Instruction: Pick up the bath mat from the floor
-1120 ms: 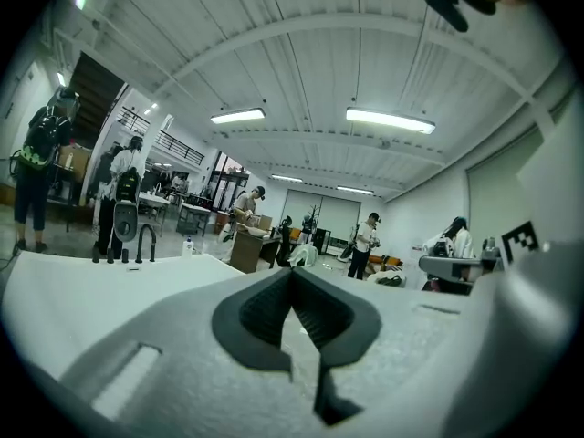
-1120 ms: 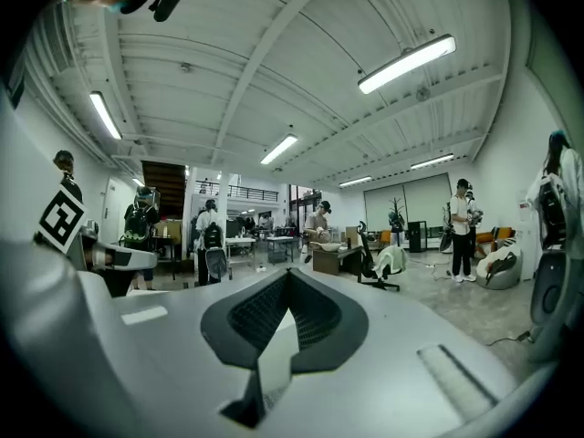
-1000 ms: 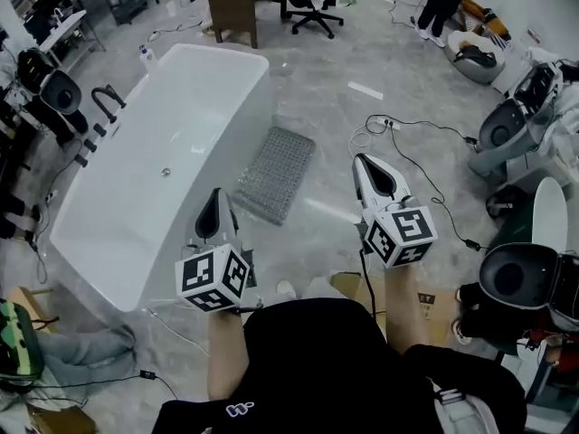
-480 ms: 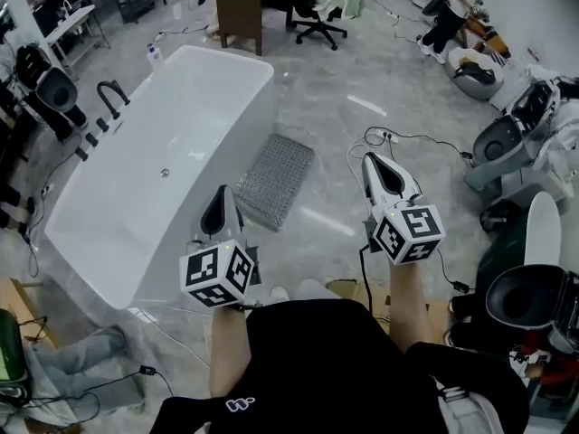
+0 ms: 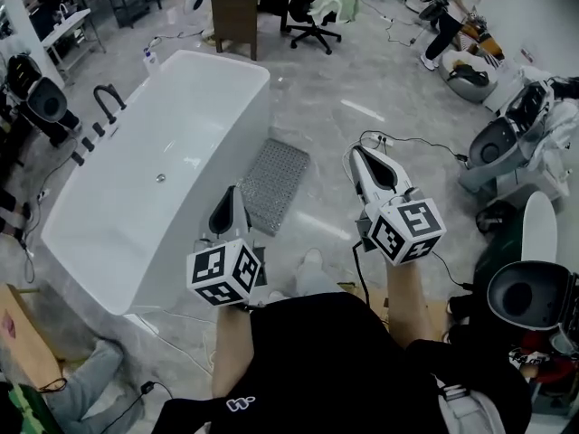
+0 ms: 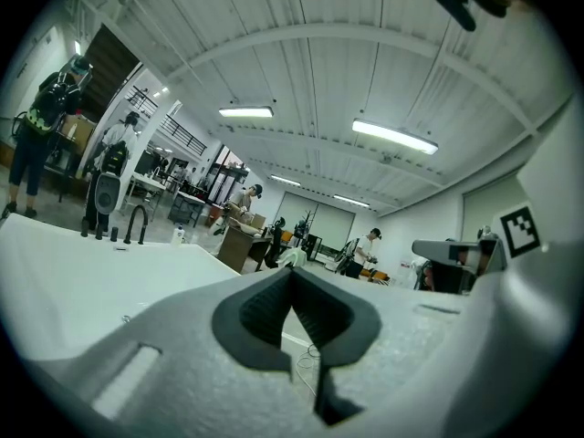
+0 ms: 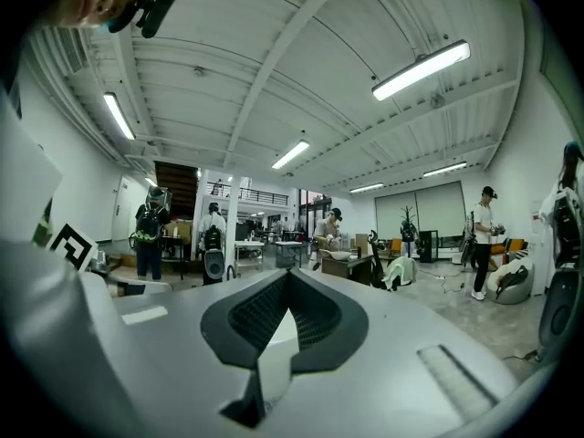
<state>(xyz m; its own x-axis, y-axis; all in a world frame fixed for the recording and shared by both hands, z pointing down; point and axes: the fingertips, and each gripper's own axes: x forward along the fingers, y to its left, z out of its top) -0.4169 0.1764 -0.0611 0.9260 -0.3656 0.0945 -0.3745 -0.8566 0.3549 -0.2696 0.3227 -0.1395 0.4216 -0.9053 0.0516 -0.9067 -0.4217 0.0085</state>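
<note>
Though flat, mat [image 5: 274, 185] lengthwise along bathtub [image 5: 185, 120]

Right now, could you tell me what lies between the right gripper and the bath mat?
In the head view, only bare grey floor shows between the right gripper and the bath mat; nothing lies on that stretch.

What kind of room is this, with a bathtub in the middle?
Probably a big workshop or test hall, not a real bathroom: the bathtub stands on open floor, toilets sit loose at the right, and an office chair and cables are nearby.
</note>
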